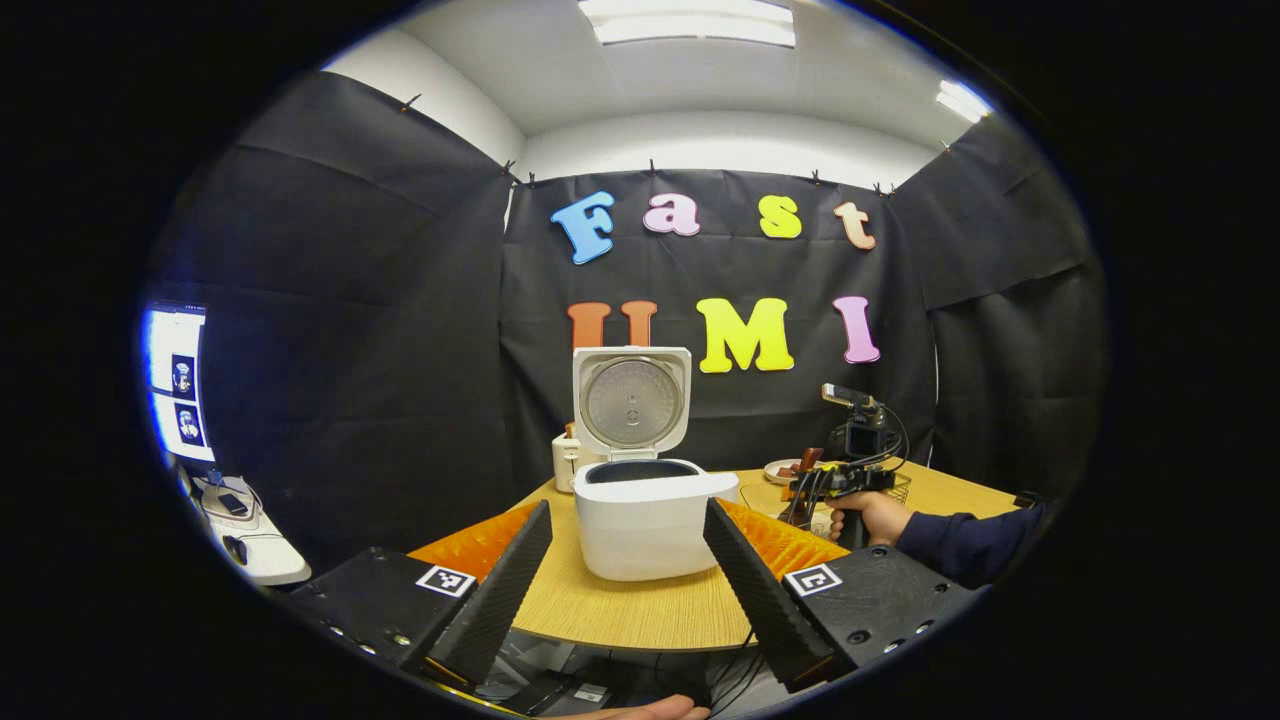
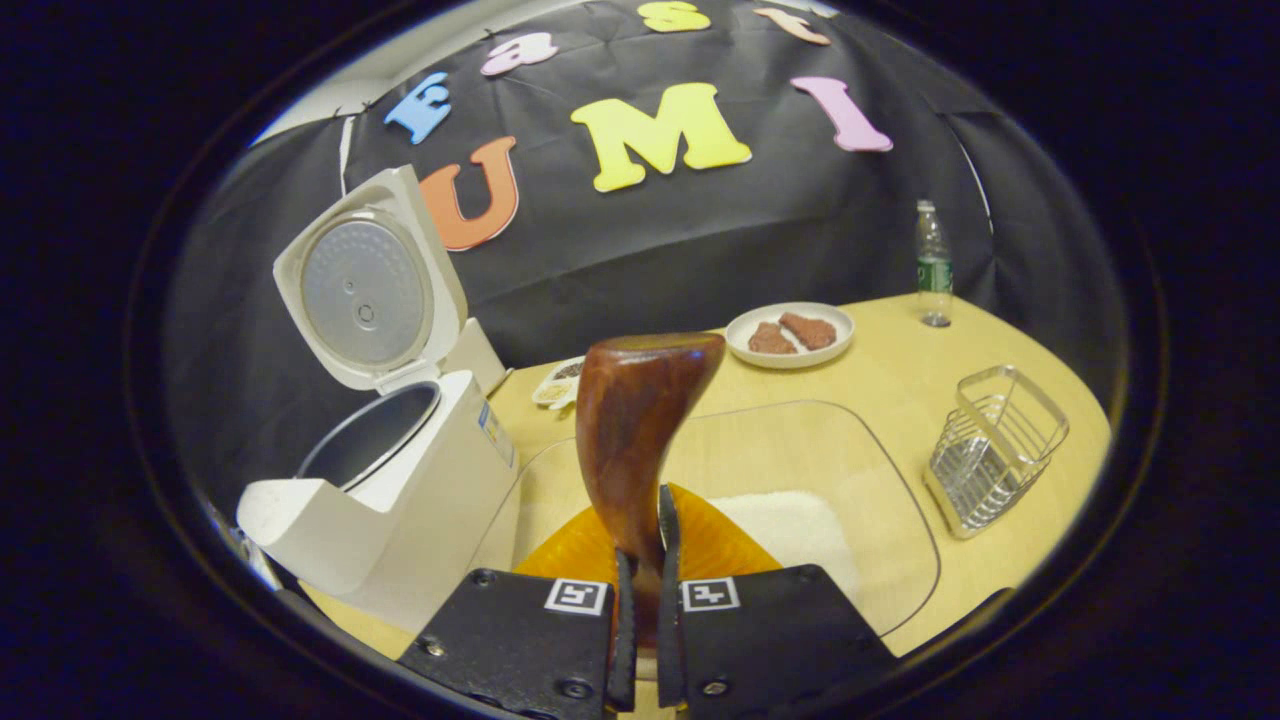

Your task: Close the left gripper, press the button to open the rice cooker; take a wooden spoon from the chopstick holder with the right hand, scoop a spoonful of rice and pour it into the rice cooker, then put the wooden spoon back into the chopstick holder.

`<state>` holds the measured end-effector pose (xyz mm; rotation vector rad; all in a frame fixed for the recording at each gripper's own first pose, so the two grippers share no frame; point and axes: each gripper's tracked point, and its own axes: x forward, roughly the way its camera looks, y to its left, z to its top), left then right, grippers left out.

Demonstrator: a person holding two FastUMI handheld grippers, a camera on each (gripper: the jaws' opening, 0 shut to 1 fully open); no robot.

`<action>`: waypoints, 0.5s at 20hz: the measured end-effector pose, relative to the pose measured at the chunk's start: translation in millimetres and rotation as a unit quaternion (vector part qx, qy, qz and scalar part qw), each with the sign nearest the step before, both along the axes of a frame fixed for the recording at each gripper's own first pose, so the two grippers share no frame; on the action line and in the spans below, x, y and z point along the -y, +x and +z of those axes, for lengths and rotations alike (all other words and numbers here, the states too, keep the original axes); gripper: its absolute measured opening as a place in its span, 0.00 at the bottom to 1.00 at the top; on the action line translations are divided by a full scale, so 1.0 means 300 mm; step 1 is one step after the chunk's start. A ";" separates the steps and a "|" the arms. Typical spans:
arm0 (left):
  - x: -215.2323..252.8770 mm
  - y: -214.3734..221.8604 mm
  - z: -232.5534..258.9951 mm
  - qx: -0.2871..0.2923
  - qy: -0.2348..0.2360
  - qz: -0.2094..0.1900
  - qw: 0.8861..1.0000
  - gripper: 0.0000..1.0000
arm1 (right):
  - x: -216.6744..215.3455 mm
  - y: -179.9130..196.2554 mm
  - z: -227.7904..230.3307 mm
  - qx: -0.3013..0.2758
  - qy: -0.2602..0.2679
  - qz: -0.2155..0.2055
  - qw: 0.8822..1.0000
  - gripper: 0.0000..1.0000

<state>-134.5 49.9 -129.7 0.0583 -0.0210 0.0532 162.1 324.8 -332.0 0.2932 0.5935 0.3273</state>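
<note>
Right tongs [image 2: 640, 560] clamp the wooden spoon [image 2: 635, 420]; left tongs [image 1: 628, 570] gape before the open rice cooker [image 1: 645, 500]

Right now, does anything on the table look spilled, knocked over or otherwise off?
Nothing stands out. The cooker stands upright with its lid open, the rice stays inside its clear container, the plate and wire holder sit level, and the right tongs grip the spoon firmly.

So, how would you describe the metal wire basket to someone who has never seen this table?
Start at the white rice cooker with its lid up on the wooden table. Go across the table, past the clear container of rice, toward the far side. The wire basket stands there alone, silvery, the one see-through mesh object, unlike the white plate and the bottle.
</note>
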 end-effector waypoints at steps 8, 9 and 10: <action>0.007 0.005 -0.017 -0.007 0.005 -0.004 1.000 0.97 | 0.017 0.021 0.033 -0.073 0.144 -0.010 0.987 0.13; 0.006 0.005 -0.016 -0.007 0.004 -0.003 1.000 0.97 | 0.029 0.025 0.043 -0.076 0.164 -0.017 0.983 0.13; 0.003 0.010 -0.017 -0.008 0.003 -0.002 1.000 0.97 | 0.036 0.030 0.054 -0.078 0.185 -0.020 0.979 0.13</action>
